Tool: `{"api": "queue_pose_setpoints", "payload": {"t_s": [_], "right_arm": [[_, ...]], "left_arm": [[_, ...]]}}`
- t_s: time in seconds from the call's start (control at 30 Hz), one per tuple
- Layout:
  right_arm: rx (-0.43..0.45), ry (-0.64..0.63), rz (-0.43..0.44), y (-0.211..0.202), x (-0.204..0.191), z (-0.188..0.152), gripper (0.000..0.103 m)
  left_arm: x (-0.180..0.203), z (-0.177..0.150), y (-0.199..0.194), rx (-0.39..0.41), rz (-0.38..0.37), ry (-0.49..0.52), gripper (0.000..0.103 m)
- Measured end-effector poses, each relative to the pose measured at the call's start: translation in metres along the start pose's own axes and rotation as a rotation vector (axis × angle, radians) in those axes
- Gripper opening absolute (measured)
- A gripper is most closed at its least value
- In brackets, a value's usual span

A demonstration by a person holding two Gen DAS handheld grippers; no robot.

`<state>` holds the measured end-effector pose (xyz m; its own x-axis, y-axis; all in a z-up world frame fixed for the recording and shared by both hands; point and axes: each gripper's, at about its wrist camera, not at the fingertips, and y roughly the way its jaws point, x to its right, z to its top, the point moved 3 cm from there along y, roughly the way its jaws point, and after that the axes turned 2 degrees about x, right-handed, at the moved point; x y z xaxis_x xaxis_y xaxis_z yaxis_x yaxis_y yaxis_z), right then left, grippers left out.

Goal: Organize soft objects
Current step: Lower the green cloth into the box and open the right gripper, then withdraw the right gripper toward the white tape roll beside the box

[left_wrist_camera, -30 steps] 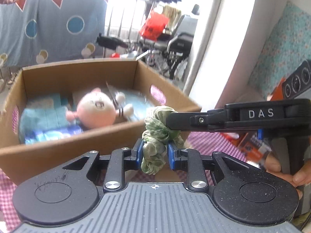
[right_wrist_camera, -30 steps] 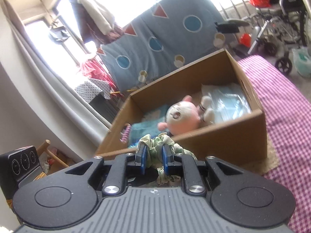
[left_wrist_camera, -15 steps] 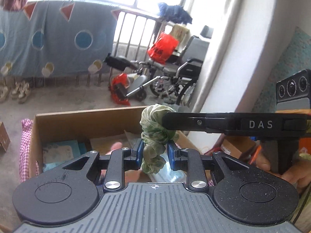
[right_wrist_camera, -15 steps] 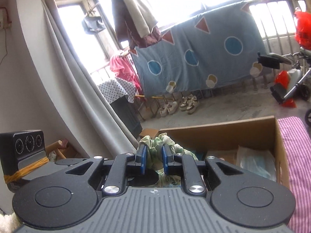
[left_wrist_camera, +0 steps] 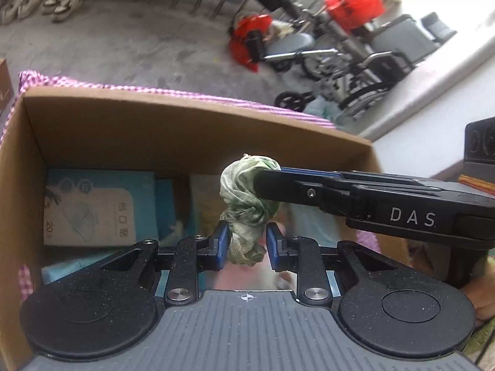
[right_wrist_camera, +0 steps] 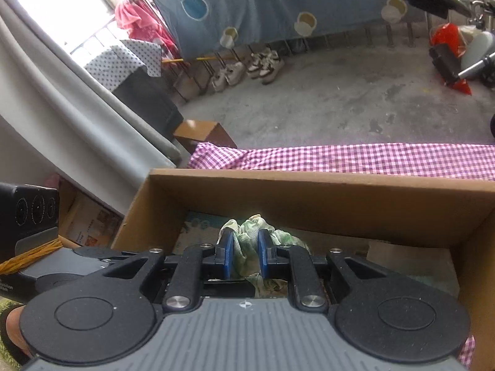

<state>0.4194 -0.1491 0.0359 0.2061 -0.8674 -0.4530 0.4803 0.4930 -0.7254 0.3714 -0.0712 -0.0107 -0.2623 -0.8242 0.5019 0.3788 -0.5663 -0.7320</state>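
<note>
Pinching one crinkled green fabric scrunchie (left_wrist_camera: 247, 204), both hand-held grippers (left_wrist_camera: 247, 242) (right_wrist_camera: 244, 255) hover above what seems a corrugated cardboard box (left_wrist_camera: 185, 123).

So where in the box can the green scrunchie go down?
Likeliest the brown patch by the cardboard box's right wall. The left side is crowded with the blue packet and teal packs. Both tongs hold the scrunchie over the middle.
</note>
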Motion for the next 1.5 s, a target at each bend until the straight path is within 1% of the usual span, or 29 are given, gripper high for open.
{"api": "queue_pose_setpoints", "payload": {"t_s": [0.13,0.23,0.3,0.37,0.4,0.43,0.47,0.53,0.6,0.7,0.8,0.87,0.93,0.97,1.07,1.2,1.3,1.37,1.43,1.5], "right_arm": [[-0.070,0.021,-0.025,0.040,0.012,0.006,0.019],[-0.107,0.024,-0.031,0.060,0.016,0.007,0.020],[-0.121,0.024,-0.041,0.068,0.017,0.006,0.021],[-0.135,0.026,-0.038,0.070,0.016,0.006,0.026],[-0.134,0.024,-0.046,0.069,0.014,0.007,0.029],[-0.134,0.029,-0.049,0.066,0.014,0.008,0.037],[-0.129,0.032,-0.046,0.062,0.013,0.009,0.051],[-0.102,0.043,-0.022,0.048,0.011,0.010,0.063],[-0.070,0.038,-0.011,0.032,0.006,0.013,0.063],[-0.019,0.055,0.016,0.004,0.000,0.013,0.063],[0.045,0.061,0.042,-0.035,-0.008,0.009,0.063],[0.095,0.065,0.068,-0.067,-0.011,0.001,0.063],[0.150,0.069,0.094,-0.104,-0.013,-0.012,0.063],[0.172,0.070,0.104,-0.121,-0.013,-0.021,0.063],[0.235,0.084,0.135,-0.173,-0.007,-0.056,0.063],[0.283,0.110,0.144,-0.224,0.003,-0.114,0.063],[0.308,0.144,0.146,-0.242,0.012,-0.162,0.063],[0.317,0.180,0.146,-0.245,0.018,-0.194,0.063],[0.316,0.233,0.151,-0.238,0.025,-0.222,0.063],[0.308,0.299,0.168,-0.225,0.030,-0.246,0.063]], "left_arm": [[-0.023,0.010,0.030,-0.048,0.047,-0.039,0.025],[-0.037,0.012,0.043,-0.071,0.102,-0.054,0.027],[-0.042,0.012,0.045,-0.073,0.136,-0.060,0.033],[-0.041,0.012,0.040,-0.067,0.150,-0.051,0.052],[-0.041,0.012,0.038,-0.072,0.156,-0.051,0.059],[-0.040,0.011,0.034,-0.077,0.149,-0.051,0.073],[-0.039,0.011,0.030,-0.073,0.138,-0.050,0.078],[-0.037,0.012,0.021,-0.047,0.164,-0.041,0.078],[-0.032,0.012,0.011,-0.007,0.180,-0.019,0.080],[-0.025,0.011,-0.008,0.024,0.167,-0.014,0.081],[-0.013,0.007,-0.034,0.068,0.160,0.005,0.085],[-0.004,0.004,-0.052,0.099,0.154,0.025,0.091],[0.009,0.000,-0.072,0.127,0.138,0.047,0.098],[0.014,-0.005,-0.084,0.142,0.129,0.060,0.099],[0.033,-0.022,-0.116,0.189,0.099,0.111,0.101],[0.054,-0.056,-0.144,0.200,0.065,0.176,0.102],[0.066,-0.091,-0.153,0.191,0.043,0.226,0.102],[0.073,-0.116,-0.150,0.176,0.029,0.260,0.102],[0.078,-0.143,-0.142,0.150,0.014,0.293,0.102],[0.084,-0.170,-0.132,0.122,0.017,0.330,0.101]]}}
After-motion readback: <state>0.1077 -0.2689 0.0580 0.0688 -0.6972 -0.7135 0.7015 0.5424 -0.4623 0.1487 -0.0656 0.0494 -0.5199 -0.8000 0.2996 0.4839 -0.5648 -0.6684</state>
